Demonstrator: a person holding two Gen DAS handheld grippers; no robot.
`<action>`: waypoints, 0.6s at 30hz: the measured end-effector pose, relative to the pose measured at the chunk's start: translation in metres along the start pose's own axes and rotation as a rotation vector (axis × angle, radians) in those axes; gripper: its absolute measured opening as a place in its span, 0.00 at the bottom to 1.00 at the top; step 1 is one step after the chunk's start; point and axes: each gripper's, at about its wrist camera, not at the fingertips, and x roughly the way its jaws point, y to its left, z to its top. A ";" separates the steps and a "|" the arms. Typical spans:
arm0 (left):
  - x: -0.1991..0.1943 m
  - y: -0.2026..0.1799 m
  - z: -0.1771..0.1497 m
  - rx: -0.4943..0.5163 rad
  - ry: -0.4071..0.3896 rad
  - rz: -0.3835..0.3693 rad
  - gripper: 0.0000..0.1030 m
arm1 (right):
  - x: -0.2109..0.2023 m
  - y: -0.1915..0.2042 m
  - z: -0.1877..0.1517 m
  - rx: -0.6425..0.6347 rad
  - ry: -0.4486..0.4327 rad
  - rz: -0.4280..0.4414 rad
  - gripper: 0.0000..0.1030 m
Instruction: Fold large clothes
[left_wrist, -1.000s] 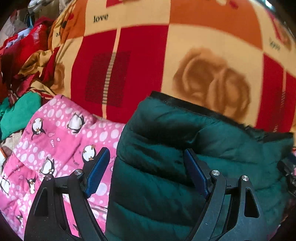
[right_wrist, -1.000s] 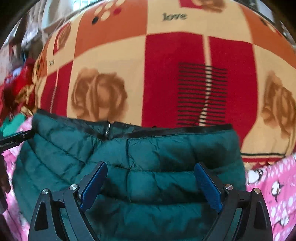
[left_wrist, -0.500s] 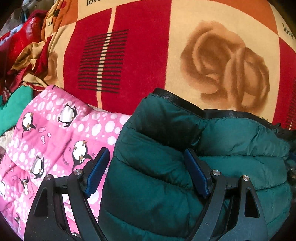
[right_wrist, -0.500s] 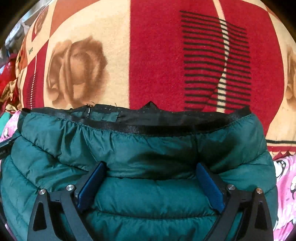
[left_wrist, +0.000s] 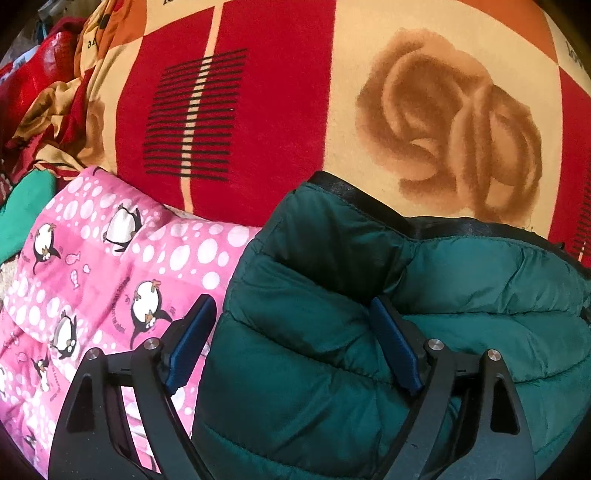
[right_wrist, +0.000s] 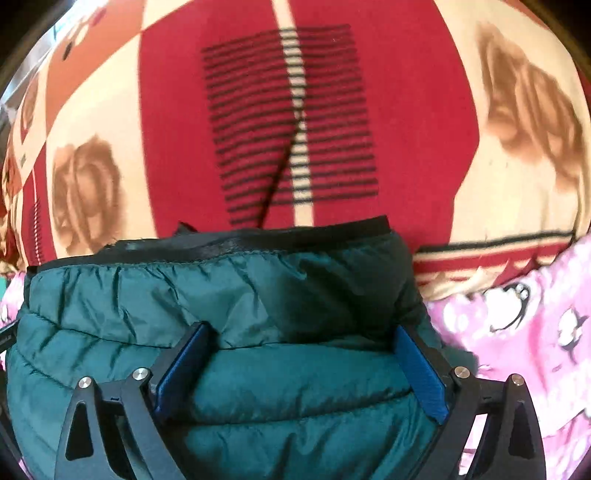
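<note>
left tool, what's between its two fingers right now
In the left wrist view, the left tool stands open over the green puffer jacket; the jacket's left edge lies between the fingers.

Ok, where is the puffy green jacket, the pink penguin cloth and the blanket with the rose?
green jacket (right_wrist: 258, 398): right wrist view, on a puffy quilted panel.
pink penguin cloth (left_wrist: 122, 266): left wrist view, on the spotted part among the penguins.
rose blanket (left_wrist: 454, 125): left wrist view, on the brown rose.
</note>
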 end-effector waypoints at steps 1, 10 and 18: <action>0.001 -0.001 0.000 0.001 -0.002 0.004 0.84 | 0.003 0.001 -0.001 -0.004 -0.003 -0.007 0.95; -0.013 0.007 0.000 0.001 -0.005 -0.007 0.84 | -0.029 0.024 0.000 -0.004 -0.046 0.006 0.95; -0.055 0.017 -0.020 0.000 -0.052 -0.061 0.84 | -0.087 0.030 -0.035 -0.024 -0.110 0.056 0.95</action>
